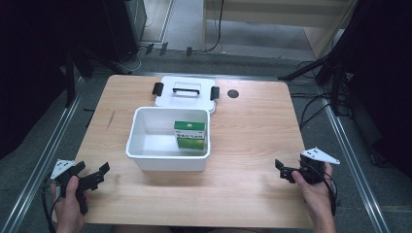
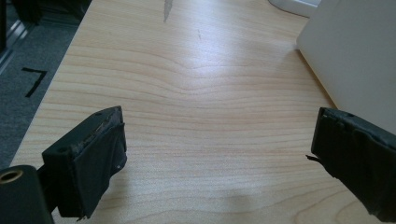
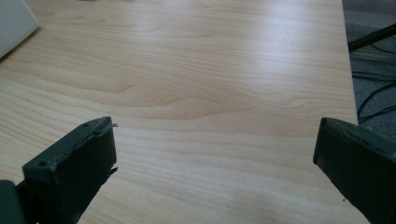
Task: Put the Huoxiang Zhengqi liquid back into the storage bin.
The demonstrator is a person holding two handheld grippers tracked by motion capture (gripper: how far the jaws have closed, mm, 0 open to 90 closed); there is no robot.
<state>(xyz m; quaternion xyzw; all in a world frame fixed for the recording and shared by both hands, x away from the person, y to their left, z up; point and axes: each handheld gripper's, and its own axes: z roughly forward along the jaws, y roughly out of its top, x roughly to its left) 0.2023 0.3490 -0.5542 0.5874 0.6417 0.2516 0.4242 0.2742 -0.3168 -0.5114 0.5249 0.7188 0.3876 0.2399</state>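
A white plastic bin [image 1: 167,162] stands in the middle of the wooden table [image 1: 252,145]. Inside it, against its right wall, sit green and white boxes [image 1: 190,134], one on top of another. The bin's white lid [image 1: 186,99], with a black handle and black latches, lies flat just behind the bin. My left gripper [image 1: 92,171] rests near the table's front left corner, open and holding nothing. Its own view has the jaws [image 2: 217,144] wide apart over bare wood, with the bin's wall [image 2: 355,56] at the upper right. My right gripper [image 1: 283,171] [image 3: 215,149] is open and holding nothing near the front right.
A small dark round hole [image 1: 233,93] marks the table to the right of the lid. Black stands and cables [image 1: 320,97] lie on the floor beyond the right edge. A corner of the bin [image 3: 14,23] shows far left in the right gripper view.
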